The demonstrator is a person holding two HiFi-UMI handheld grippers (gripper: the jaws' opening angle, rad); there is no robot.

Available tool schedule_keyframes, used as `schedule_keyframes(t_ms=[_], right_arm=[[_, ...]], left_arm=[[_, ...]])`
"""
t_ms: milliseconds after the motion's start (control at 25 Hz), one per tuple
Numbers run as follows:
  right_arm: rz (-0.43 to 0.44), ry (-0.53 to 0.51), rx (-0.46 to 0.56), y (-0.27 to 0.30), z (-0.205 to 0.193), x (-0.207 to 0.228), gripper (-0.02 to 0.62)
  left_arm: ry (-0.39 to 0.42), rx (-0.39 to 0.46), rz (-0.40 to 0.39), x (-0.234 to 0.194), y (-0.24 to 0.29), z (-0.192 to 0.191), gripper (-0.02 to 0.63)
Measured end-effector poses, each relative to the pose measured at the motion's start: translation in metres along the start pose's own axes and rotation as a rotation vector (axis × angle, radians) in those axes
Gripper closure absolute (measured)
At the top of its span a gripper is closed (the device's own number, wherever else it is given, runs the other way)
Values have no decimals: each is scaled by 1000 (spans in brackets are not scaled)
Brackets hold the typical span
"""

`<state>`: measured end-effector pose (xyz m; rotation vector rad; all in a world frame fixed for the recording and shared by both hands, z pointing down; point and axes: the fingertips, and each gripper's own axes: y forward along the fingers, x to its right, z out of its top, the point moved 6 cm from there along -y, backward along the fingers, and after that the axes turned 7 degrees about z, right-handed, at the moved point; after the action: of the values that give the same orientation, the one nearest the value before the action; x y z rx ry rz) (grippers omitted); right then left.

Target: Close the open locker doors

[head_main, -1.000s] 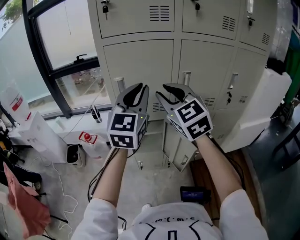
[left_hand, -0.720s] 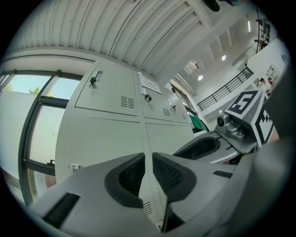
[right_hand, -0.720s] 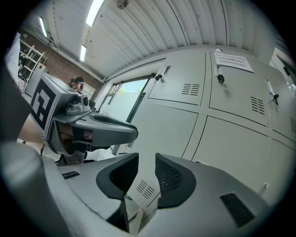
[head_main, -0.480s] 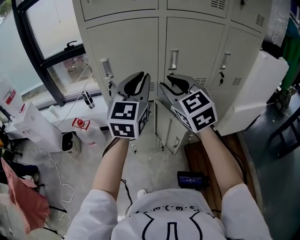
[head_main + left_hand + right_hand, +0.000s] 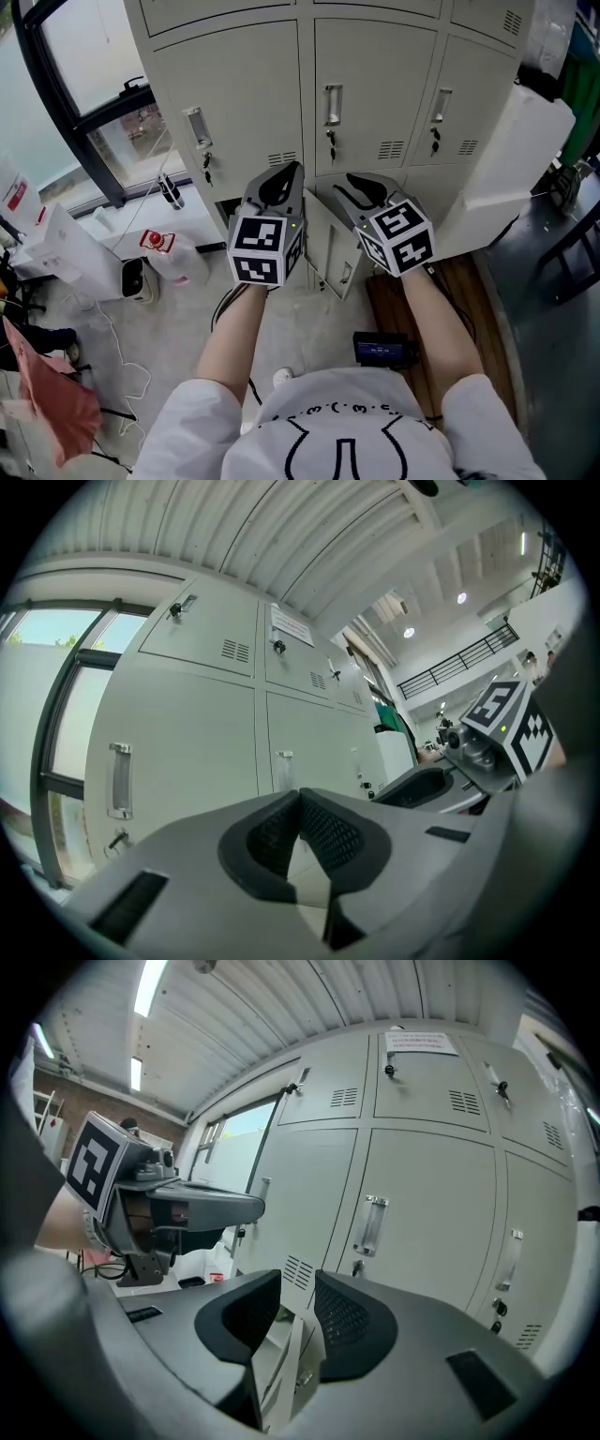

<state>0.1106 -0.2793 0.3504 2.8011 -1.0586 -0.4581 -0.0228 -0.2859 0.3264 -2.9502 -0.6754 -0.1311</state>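
The low door [image 5: 330, 255] stands ajar at 6 o'clock under the shut lockers [image 5: 234, 103], so closing it looks not yet begun. The left gripper [image 5: 274, 172], tips together and empty, is at its 10 o'clock. The right gripper [image 5: 354, 186], narrowly parted and holding nothing, is at 1 o'clock.

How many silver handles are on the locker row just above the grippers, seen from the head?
3: the left handle, the middle handle, the right handle; further doors may lie out of frame.
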Motion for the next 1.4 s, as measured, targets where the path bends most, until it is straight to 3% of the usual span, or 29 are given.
schedule_keyframes(t_ms=[200, 520, 840, 1400], right_arm=[[-1, 47, -12, -7, -25, -1, 471], [18, 76, -138, -11, -84, -5, 471], [39, 218, -211, -21, -147, -1, 471], [123, 293, -318, -15, -194, -15, 471]], left_arm=[[-8, -51, -20, 12, 5, -23, 589], [-44, -102, -49, 34, 6, -60, 589], [-75, -176, -64, 49, 6, -95, 589], [-125, -315, -75, 66, 4, -144, 589]])
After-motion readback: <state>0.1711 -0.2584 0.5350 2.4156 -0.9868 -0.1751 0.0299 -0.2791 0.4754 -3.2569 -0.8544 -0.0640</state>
